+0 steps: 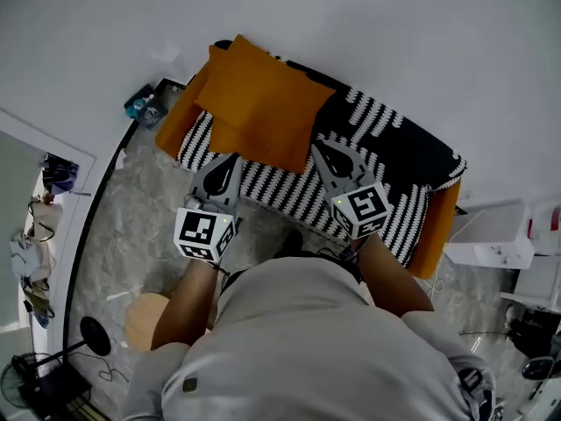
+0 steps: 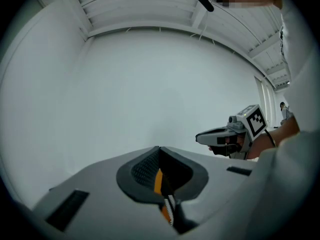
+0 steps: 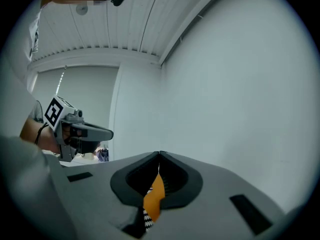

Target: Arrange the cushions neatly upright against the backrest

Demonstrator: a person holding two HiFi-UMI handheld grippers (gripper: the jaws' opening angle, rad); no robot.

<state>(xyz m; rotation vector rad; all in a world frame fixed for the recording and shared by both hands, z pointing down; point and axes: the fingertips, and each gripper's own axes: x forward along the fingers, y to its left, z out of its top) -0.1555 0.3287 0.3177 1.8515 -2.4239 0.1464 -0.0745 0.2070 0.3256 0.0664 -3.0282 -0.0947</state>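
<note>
Two orange cushions (image 1: pixel 263 103) lie flat and overlapping on the left half of a sofa (image 1: pixel 289 196) with a black-and-white striped cover. A black cushion with white marks (image 1: pixel 394 143) lies on the right half. My left gripper (image 1: pixel 225 161) hovers at the near edge of the orange cushions, jaws shut and empty. My right gripper (image 1: pixel 323 152) is beside their right corner, also shut with nothing in it. In the left gripper view the closed tips (image 2: pixel 159 149) face a white wall, with the right gripper (image 2: pixel 201 138) alongside. The right gripper view shows closed tips (image 3: pixel 159 154) and the left gripper (image 3: pixel 110 133).
Orange sofa sides show at the left (image 1: pixel 175 112) and right (image 1: pixel 441 226). A dark box with blue items (image 1: pixel 149 102) sits left of the sofa. A round wooden stool (image 1: pixel 147 319) stands by my left arm. White boxes (image 1: pixel 495 235) sit to the right.
</note>
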